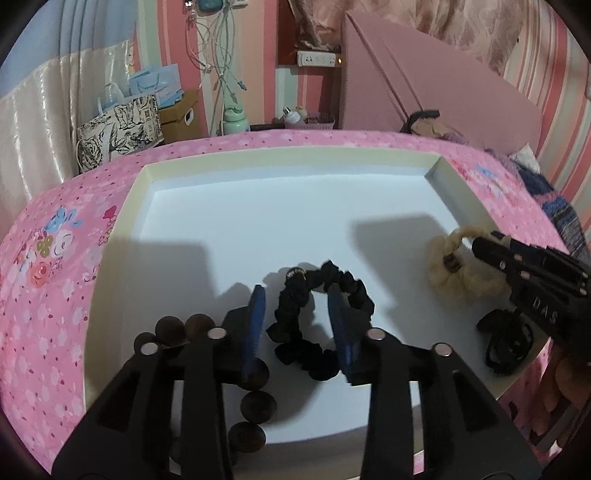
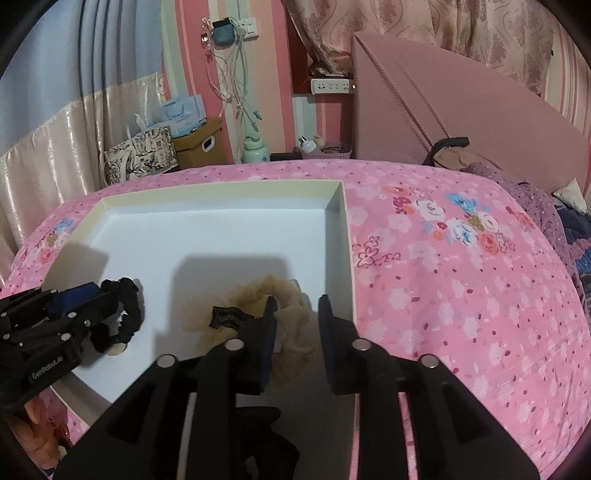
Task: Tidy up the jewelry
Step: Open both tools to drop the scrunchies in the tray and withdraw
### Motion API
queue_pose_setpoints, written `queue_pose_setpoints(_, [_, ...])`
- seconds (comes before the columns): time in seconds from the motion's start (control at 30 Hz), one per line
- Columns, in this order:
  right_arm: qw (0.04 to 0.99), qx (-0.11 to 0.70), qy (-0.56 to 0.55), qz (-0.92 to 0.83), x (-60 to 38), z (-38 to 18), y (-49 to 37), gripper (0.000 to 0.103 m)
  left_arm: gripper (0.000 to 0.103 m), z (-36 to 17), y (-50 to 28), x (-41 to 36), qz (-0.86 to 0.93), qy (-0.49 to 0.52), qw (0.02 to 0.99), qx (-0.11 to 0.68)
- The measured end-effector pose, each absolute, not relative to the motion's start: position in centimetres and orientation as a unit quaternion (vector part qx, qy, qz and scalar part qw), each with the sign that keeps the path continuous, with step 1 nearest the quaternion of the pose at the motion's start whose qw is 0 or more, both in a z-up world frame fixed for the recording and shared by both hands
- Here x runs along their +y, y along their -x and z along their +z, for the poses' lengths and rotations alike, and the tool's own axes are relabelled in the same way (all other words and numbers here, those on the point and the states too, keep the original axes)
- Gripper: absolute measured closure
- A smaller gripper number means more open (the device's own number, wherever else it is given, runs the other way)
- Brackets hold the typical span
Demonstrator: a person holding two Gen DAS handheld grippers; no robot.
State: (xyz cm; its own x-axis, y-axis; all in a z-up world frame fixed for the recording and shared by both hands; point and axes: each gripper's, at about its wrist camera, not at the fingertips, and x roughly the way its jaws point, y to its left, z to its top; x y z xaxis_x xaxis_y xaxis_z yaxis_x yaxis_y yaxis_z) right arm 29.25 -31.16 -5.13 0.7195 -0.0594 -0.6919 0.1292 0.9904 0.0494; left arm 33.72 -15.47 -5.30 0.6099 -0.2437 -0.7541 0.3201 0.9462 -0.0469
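Scrunchies [image 1: 321,317] in tray [image 1: 110,280], pink bedspread [image 2: 461,295]

We note a home bedroom: a bed under a pink floral sheet [image 2: 443,277] fills the lower frame, a padded pink headboard [image 2: 424,110] stands upper right, patterned curtains [image 2: 424,26] hang top right, and charger cables [image 2: 236,85] dangle upper centre.

Left hand-held gripper [image 1: 297,291] – right hand-held gripper [image 2: 297,302] – jaws apart (angled down).
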Motion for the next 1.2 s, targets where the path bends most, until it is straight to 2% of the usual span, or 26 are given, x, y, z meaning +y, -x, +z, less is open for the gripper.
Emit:
queue_pose_setpoints(0.03, [0.928, 0.367, -0.039, -0.057, -31.0, -4.9, -29.0, 0.059, 0.065, -5.2, -33.8, -15.3, -0.159, -0.038, 0.896, 0.412])
queue_pose_setpoints(0.1, [0.931, 0.358, -0.035, -0.056, -30.7, -4.3, -28.6, 0.057, 0.062, -5.0, -33.8, -14.9, -0.158, -0.026, 0.9, 0.406])
queue_pose_setpoints(0.17, [0.933, 0.355, -0.029, -0.055, -30.4, -3.9, -28.4, 0.056, 0.055, -4.5, -33.7, -14.5, -0.145, -0.021, 0.908, 0.394])
queue_pose_setpoints(0.23, [0.934, 0.351, -0.013, -0.063, -30.2, -3.4, -28.1, 0.05, 0.052, -4.0, -33.5, -14.2, -0.134, -0.015, 0.915, 0.38])
queue_pose_setpoints(0.47, [0.945, 0.316, -0.023, -0.077, -32.5, -1.0, -26.2, 0.048, 0.048, -2.2, -31.8, -15.4, -0.132, -0.035, 0.925, 0.354])
queue_pose_setpoints(0.57, [0.95, 0.303, -0.007, -0.077, -32.5, 0.2, -25.9, 0.039, 0.044, -1.5, -30.4, -16.3, -0.139, -0.051, 0.929, 0.34])
queue_pose_setpoints(0.83, [0.946, 0.318, -0.04, -0.052, -33.3, -0.5, -26.2, 0.039, 0.041, -0.6, -28.8, -16.1, -0.137, -0.06, 0.928, 0.341])
queue_pose_setpoints(1.03, [0.943, 0.32, -0.081, -0.048, -34.8, -0.8, -25.7, 0.039, 0.038, 0.4, -27.4, -12.4, -0.103, -0.037, 0.936, 0.335])
queue_pose_setpoints(1.2, [0.943, 0.31, -0.106, -0.058, -36.0, -0.1, -25.0, 0.039, 0.031, 1.8, -25.2, -7.4, -0.082, -0.018, 0.944, 0.32])
